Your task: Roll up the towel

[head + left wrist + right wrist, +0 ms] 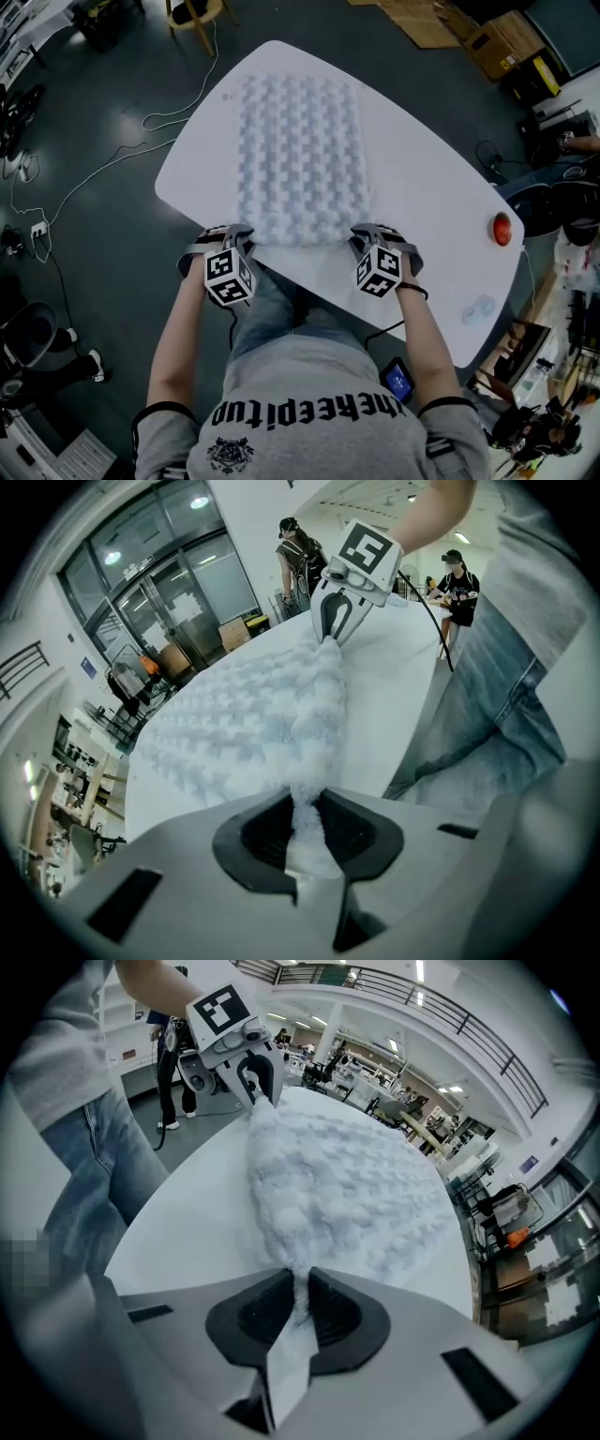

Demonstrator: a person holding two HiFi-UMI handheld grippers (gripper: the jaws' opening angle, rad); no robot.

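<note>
A pale blue, bumpy towel lies spread flat on the white table, its near edge toward me. My left gripper is at the towel's near left corner and my right gripper at its near right corner. In the left gripper view the left gripper is shut on a pinch of towel, and the right gripper shows across the edge. In the right gripper view the right gripper is shut on the towel, with the left gripper opposite. The near edge is bunched up between them.
A red round object sits near the table's right edge, and a small clear item lies nearer me. Cables trail on the floor at the left. A wooden chair stands beyond the table. My legs press against the near table edge.
</note>
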